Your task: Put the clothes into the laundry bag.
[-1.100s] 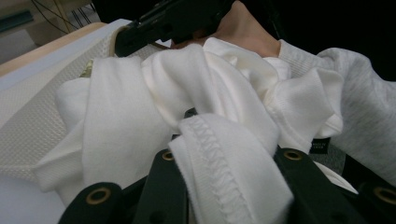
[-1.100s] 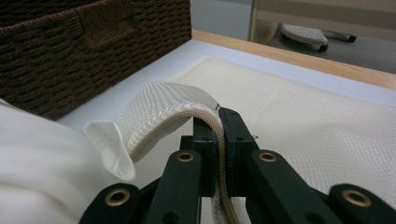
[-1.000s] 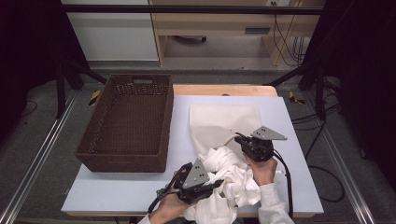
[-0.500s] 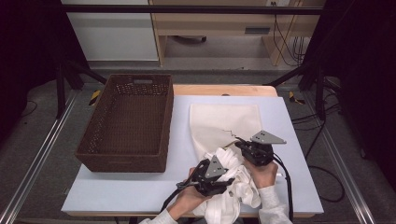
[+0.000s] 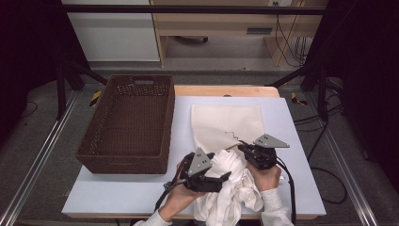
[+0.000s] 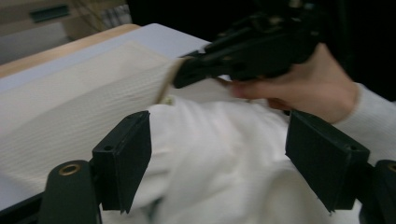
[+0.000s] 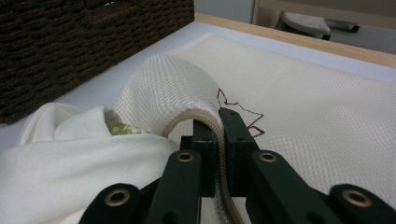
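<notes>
A cream mesh bag (image 5: 226, 122) lies flat on the table, with a crumpled white cloth (image 5: 233, 188) at its near end. My right gripper (image 5: 242, 148) is shut on the bag's zipper edge (image 7: 187, 116) and lifts it into an arch over the white cloth (image 7: 70, 158). My left gripper (image 5: 225, 179) has just been opening its jaws. They now stand wide over the white cloth (image 6: 233, 140), which bulges between them without being pinched. In the left gripper view the right gripper (image 6: 187, 74) and the hand (image 6: 313, 84) behind it show just beyond the cloth.
A dark brown wicker basket (image 5: 167, 127) stands on the left of the light blue table (image 5: 117, 193), its long wall close to the bag. The wooden table edge (image 5: 226, 90) runs along the far side. Metal rails flank the table.
The left gripper moved right, up against the white cloth near the bag's mouth, and its jaws spread wide apart. The right gripper stayed put, still clamped on the bag's edge.
</notes>
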Demonstrator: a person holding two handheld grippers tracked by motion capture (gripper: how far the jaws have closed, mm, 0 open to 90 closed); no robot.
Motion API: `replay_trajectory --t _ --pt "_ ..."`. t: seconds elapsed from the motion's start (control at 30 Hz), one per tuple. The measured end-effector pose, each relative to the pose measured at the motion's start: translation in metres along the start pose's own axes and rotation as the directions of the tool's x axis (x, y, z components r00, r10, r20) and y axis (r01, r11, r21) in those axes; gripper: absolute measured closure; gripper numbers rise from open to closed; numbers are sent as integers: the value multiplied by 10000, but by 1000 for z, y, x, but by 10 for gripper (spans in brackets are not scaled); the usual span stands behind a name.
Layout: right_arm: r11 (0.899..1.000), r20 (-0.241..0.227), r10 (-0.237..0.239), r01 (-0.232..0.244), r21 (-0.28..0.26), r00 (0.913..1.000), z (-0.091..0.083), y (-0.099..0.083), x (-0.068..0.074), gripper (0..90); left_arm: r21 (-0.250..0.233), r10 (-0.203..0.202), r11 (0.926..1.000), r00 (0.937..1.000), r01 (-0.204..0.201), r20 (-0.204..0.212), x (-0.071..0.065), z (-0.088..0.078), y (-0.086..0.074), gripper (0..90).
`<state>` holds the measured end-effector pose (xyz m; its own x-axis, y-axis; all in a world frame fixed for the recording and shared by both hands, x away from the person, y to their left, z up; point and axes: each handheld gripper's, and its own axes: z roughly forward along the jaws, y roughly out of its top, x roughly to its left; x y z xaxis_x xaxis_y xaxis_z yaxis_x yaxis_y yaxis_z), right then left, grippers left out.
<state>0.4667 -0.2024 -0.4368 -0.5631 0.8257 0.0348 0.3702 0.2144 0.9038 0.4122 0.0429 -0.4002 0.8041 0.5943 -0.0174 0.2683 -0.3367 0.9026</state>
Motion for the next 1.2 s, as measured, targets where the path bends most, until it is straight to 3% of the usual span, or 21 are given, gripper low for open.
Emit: replay_trajectory --t 0.07,0.1,0.13,0.17,0.23,0.27,0.3,0.33,0.37,0.4,0.43,0.47,0.5,0.53,0.67,0.77,0.8,0.97,1.0,1.1,1.2 --pt "10000 -2 26 -26 -9 10000 0 0 0 858 447 -205 9988 9994 217 -265 11 9 -4 207" --pt "10000 -6 26 -26 -4 10000 0 0 0 858 447 -205 9988 9994 217 -265 11 9 -4 207" --pt "10000 -8 33 -33 -11 10000 0 0 0 858 1124 -678 9914 9977 668 54 23 25 -14 205" --pt "10000 -10 38 -38 -10 10000 0 0 1 858 1124 -678 9914 9977 668 54 23 25 -14 206" --pt "10000 -19 51 -51 -11 10000 0 0 1 858 1402 -1129 9843 9930 1070 350 29 38 -24 211" --pt "10000 -43 82 -82 19 10000 1 -1 1 858 1379 -1500 9808 9853 1378 821 33 41 -29 285" --pt "10000 -43 82 -82 19 10000 1 -1 1 858 1261 -1925 9761 9734 1769 1245 35 43 -32 285" --pt "10000 -43 61 -61 61 10000 3 -1 1 858 1310 -2224 9704 9623 2029 1567 38 43 -33 417" --pt "10000 -43 61 -61 61 10000 3 -1 1 858 1310 -2224 9704 9623 2029 1567 38 43 -33 501" --pt "9999 -56 90 -89 79 9999 3 -1 2 859 1310 -2300 9691 9577 2090 1728 38 43 -32 501" --pt "9999 -64 100 -99 62 9999 4 -2 2 859 1277 -2146 9724 9631 1952 1622 36 41 -31 631" --pt "10000 -85 74 -74 66 9999 4 -2 2 859 1270 -1798 9785 9737 1624 1400 30 39 -28 732" --pt "10000 -85 74 -74 66 9999 4 -2 2 859 1270 -1798 9785 9737 1624 1400 30 39 -28 741" --pt "9999 -85 93 -92 65 9999 4 -1 2 859 1186 -1420 9848 9812 1267 1305 23 37 -24 751" --pt "9999 -88 160 -159 47 9998 3 -1 2 859 969 -502 9945 9927 396 1100 4 35 -11 757" --pt "9999 -34 140 -141 -60 9999 2 -1 1 860 1060 -274 9942 9942 163 1043 -1 43 -5 758" --pt "9996 -81 243 -244 -147 9997 0 0 -2 860 1528 -407 9880 9927 230 1138 1 53 -2 756" --pt "9991 -292 321 -329 -274 9991 -3 1 -2 861 2002 -415 9795 9954 234 868 8 70 -5 748" --pt "9992 -326 198 -210 -354 9993 -3 3 1 860 2142 -308 9767 9975 166 633 11 76 -8 746" --pt "9986 -535 140 -167 -506 9985 -6 7 5 860 2144 -224 9766 9993 157 285 12 78 -9 724" --pt "9985 -562 35 -65 -544 9984 -8 8 8 860 1831 48 9831 9998 -15 -176 12 76 -14 652"
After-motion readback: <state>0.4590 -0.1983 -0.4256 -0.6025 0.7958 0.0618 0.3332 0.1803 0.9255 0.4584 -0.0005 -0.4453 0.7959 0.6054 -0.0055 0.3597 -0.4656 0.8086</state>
